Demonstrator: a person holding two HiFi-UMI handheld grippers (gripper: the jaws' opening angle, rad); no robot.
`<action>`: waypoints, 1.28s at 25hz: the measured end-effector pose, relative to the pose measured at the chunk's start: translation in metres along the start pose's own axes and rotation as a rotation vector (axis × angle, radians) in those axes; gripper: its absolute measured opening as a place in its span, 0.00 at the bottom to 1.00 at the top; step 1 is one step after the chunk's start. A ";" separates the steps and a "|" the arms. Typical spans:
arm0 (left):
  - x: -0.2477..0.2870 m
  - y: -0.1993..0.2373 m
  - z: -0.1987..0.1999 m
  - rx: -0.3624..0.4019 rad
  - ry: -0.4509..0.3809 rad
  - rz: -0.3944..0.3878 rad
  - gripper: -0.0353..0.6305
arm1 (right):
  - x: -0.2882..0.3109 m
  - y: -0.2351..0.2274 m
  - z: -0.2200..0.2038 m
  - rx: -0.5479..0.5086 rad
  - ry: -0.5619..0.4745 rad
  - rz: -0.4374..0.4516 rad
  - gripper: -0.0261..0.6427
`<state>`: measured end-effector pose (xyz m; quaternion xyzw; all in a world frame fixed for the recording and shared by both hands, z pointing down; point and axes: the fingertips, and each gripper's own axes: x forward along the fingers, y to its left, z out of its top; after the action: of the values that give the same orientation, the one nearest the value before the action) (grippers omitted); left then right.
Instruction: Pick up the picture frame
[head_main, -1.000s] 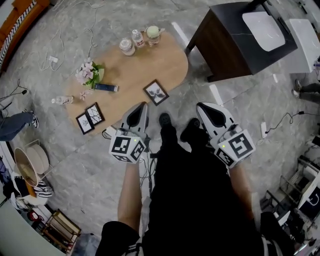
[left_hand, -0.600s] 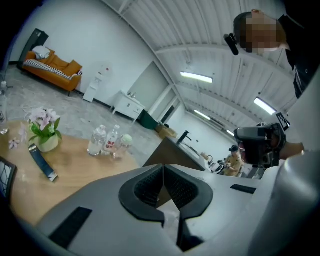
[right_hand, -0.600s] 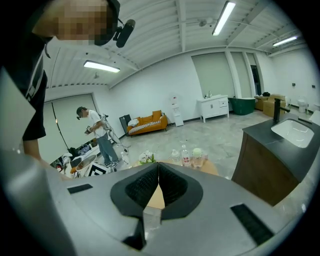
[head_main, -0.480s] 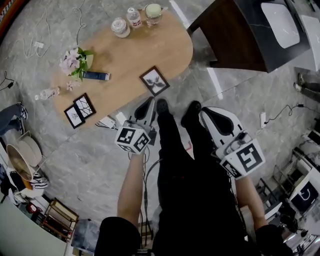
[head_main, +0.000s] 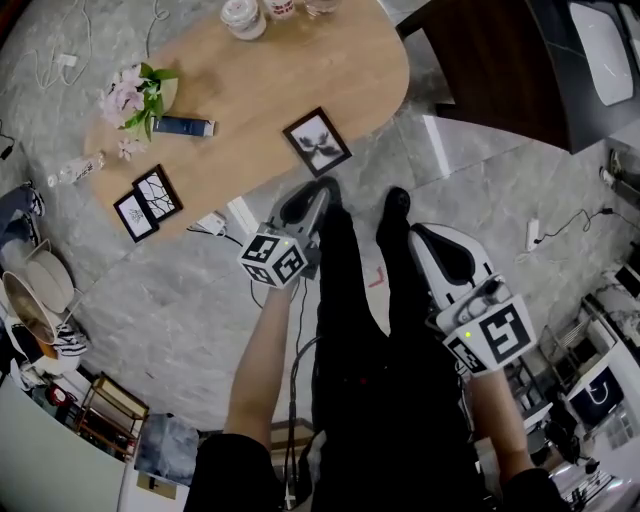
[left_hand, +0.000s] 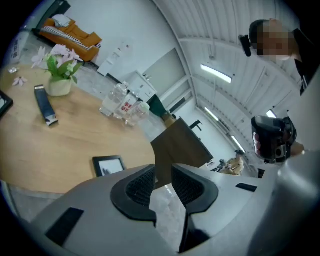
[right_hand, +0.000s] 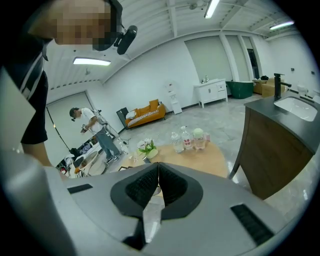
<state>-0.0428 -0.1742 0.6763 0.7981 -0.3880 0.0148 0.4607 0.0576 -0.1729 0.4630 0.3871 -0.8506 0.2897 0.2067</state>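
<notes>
A small black picture frame (head_main: 317, 141) lies flat near the front edge of the oval wooden table (head_main: 300, 70). It also shows in the left gripper view (left_hand: 108, 165), just left of the jaws. My left gripper (head_main: 305, 203) hangs over the floor just short of the table's edge, below that frame. Its jaws are opening, a narrow gap shows and nothing is between them (left_hand: 163, 172). My right gripper (head_main: 437, 243) is lower right, beside the person's legs, and is shut on nothing (right_hand: 158, 167). Two more black frames (head_main: 145, 203) lie at the table's left end.
On the table are a flower pot (head_main: 135, 92), a blue flat object (head_main: 184, 126) and bottles (head_main: 245, 15). A dark sink cabinet (head_main: 500, 70) stands to the right. A power strip with cables (head_main: 225, 220) lies on the floor. A person (right_hand: 97, 132) stands far off.
Both grippers have dropped lower, and the left one now sits closer to the table's front edge. The table has slid toward the top of the head view.
</notes>
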 end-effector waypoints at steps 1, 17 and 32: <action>0.004 0.006 -0.005 -0.024 0.000 0.001 0.22 | 0.004 -0.002 -0.003 0.000 0.007 0.002 0.06; 0.041 0.106 -0.085 -0.332 0.006 0.095 0.41 | 0.043 -0.014 -0.049 0.048 0.092 0.008 0.06; 0.072 0.138 -0.117 -0.522 -0.030 0.073 0.55 | 0.043 -0.029 -0.079 0.085 0.135 -0.007 0.06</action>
<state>-0.0412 -0.1679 0.8711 0.6379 -0.4138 -0.0811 0.6444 0.0641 -0.1600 0.5562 0.3783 -0.8202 0.3504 0.2479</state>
